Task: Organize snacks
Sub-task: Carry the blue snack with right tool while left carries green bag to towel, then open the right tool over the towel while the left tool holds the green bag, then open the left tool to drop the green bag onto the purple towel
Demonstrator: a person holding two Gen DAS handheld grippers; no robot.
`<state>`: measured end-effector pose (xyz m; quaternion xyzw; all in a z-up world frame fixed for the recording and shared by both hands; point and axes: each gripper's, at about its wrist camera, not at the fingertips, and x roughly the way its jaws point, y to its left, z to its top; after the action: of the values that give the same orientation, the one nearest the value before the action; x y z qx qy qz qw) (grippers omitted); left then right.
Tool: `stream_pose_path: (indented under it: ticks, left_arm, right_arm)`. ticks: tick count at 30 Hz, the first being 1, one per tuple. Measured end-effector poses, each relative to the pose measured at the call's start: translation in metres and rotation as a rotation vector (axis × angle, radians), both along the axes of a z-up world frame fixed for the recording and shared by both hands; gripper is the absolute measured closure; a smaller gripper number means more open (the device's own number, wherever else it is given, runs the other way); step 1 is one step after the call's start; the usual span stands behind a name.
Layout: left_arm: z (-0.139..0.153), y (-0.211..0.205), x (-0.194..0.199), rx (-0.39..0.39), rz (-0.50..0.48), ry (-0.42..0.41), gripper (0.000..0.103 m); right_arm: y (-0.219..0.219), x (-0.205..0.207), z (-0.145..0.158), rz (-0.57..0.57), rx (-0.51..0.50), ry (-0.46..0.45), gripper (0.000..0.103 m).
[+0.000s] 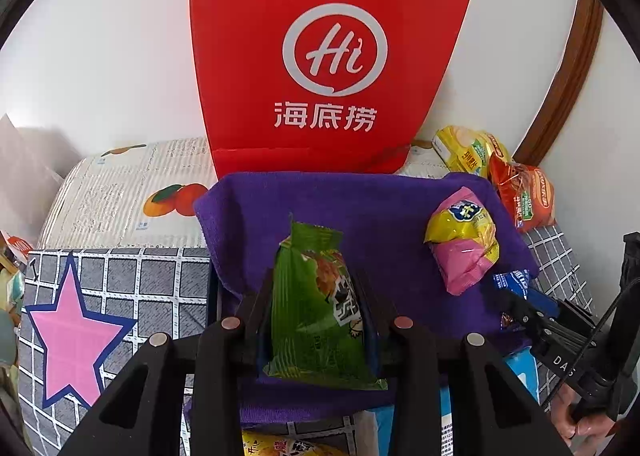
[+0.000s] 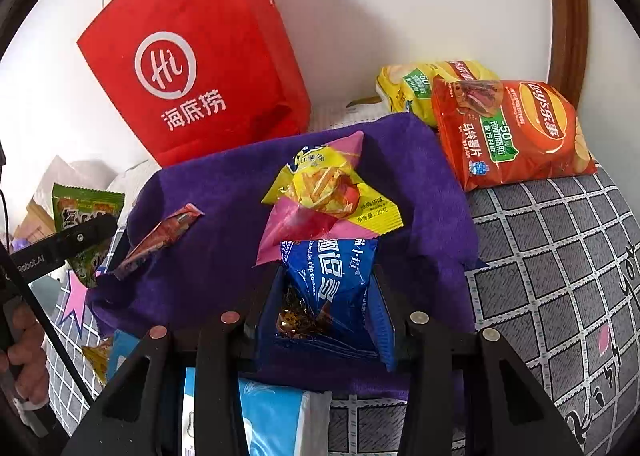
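My left gripper is shut on a green snack packet and holds it over the purple towel. My right gripper is shut on a blue chocolate chip cookie packet above the towel. A pink and yellow snack packet lies on the towel, just beyond the blue packet in the right wrist view. A small red sachet lies on the towel's left part. The right gripper with the blue packet shows at the right of the left wrist view; the left gripper and green packet show at the left of the right wrist view.
A red paper bag stands against the white wall behind the towel. Yellow and orange chip bags lie at the back right. A checked cloth covers the table. A blue-white pack and a yellow packet lie near.
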<state>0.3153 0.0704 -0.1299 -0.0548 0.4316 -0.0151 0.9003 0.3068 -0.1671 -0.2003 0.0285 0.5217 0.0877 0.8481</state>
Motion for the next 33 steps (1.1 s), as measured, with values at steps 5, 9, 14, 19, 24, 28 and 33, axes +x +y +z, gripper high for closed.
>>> stream_pose_path:
  ticks: [5,9,14,19,24,28,33]
  left_arm:
    - [-0.006,-0.006,0.002,0.007,-0.004,0.017,0.069]
    - [-0.009,-0.010,0.001,0.017,-0.004,0.027,0.069]
    - [-0.011,-0.007,0.001,-0.013,-0.004,0.036,0.069]
    - [-0.013,-0.005,0.003,-0.034,0.007,0.050,0.069]
    - [-0.012,-0.001,0.003,-0.051,0.018,0.058,0.069]
    - [-0.013,0.001,0.003,-0.060,0.026,0.066,0.069]
    - [-0.014,0.001,0.004,-0.062,0.025,0.069,0.069]
  right_arm:
    - [-0.007,0.002,-0.003,-0.018,0.013,0.009,0.061]
    - [-0.011,0.002,-0.004,-0.036,0.027,0.014,0.060]
    - [-0.012,0.003,-0.006,-0.039,0.036,0.020,0.060]
    - [-0.012,0.002,-0.007,-0.048,0.038,0.011,0.045]
    - [-0.010,0.002,-0.004,-0.052,0.031,-0.021,0.037]
    - [-0.014,0.005,-0.005,-0.060,0.079,-0.010,0.037]
    - [-0.019,0.005,-0.005,-0.080,0.092,-0.003,0.037]
